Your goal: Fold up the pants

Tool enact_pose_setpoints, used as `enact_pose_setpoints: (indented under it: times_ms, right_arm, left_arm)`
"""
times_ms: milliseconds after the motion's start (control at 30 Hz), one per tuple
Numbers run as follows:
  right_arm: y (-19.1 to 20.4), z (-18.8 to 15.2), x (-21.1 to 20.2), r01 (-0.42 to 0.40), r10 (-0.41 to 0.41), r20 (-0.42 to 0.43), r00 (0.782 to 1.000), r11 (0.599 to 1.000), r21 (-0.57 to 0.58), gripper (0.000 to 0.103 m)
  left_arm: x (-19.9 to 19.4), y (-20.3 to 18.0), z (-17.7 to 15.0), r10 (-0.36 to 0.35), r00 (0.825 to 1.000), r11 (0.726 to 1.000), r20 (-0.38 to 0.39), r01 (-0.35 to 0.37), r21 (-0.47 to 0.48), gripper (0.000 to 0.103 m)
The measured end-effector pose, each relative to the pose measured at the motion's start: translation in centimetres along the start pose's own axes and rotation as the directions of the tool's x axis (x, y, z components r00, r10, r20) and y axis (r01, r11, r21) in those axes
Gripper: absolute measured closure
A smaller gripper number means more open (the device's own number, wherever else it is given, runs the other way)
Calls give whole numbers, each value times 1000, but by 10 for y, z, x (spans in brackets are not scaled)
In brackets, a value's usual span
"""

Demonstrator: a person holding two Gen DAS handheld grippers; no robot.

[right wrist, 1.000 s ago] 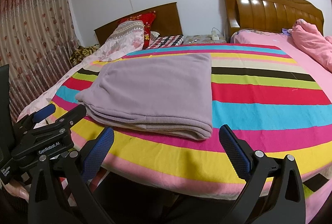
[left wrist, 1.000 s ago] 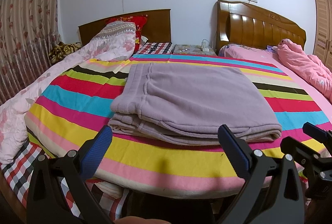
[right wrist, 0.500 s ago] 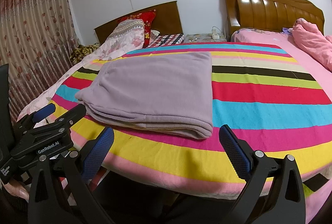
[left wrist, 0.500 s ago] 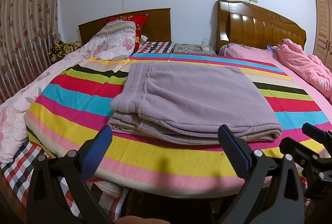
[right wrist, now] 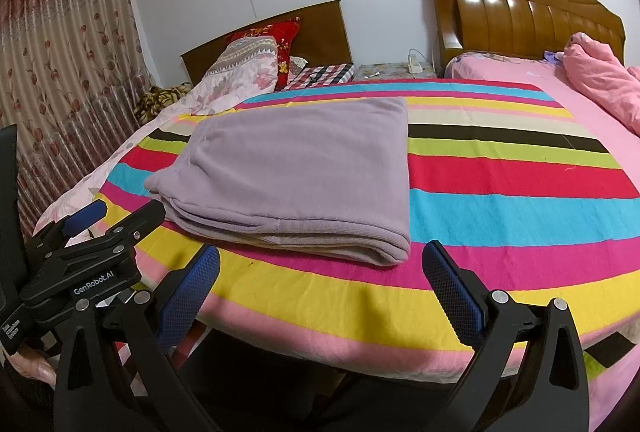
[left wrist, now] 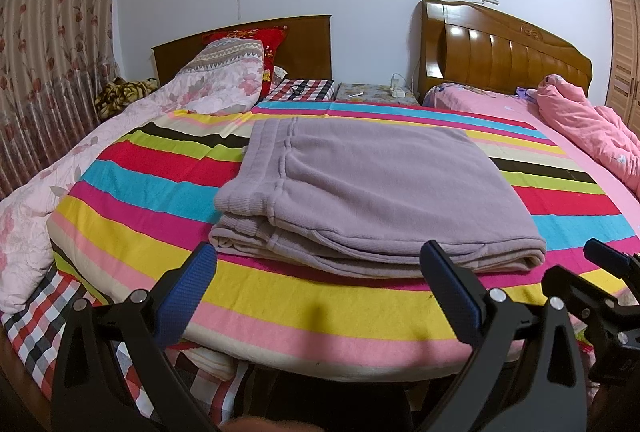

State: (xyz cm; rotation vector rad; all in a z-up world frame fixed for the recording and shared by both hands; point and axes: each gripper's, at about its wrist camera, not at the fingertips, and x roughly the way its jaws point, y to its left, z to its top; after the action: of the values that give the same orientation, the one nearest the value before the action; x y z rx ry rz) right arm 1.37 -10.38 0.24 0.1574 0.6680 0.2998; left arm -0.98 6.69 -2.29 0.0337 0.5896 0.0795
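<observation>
Lying across the bed, a striped blanket (left wrist: 328, 304) in bands of yellow, pink, red, blue and black is covering most of both views, its near edge hanging over the side. A pink floral quilt (left wrist: 36, 216) is spilling down along its left side, and a pink comforter (right wrist: 600, 88) is bunching at the far right below a glossy wooden headboard (right wrist: 528, 16). The lilac pants (left wrist: 372, 192) are sitting folded into a stacked rectangle on the blanket, toward its near edge; in the left wrist view the ribbed waistband end is facing left and the layered edges are showing along the front. The fold count cannot be judged reliably from these angles.

The left gripper (left wrist: 320, 276) is hovering just short of the bed's near edge, its blue-padded fingers spread wide with nothing between them. The right gripper (right wrist: 320, 272) is hanging likewise, jaws wide and empty, facing the pants' right front corner. Neither gripper is touching the pants. Each one is showing at the margin of the other's view.
</observation>
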Motion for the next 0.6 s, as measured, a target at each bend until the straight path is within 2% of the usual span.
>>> enact_pose_setpoints:
  times_ms: [300,500,600]
  right_arm:
    - [-1,-4,2,-1,1,-4,1000,1000,9,5]
    - [-10,-7,3,4,-4,-7,1000,999,40,5]
    - [-30,-4,-7,49,-53,53,997,996,72,5]
  left_arm:
    - [4,5,-1,-19,1000,999,-20,19,-29,2]
    - [12,10,-5,6,999,999,-36,-7,-33,2]
    - [21,31,-5,54,997,995,-52,-58,-78,2]
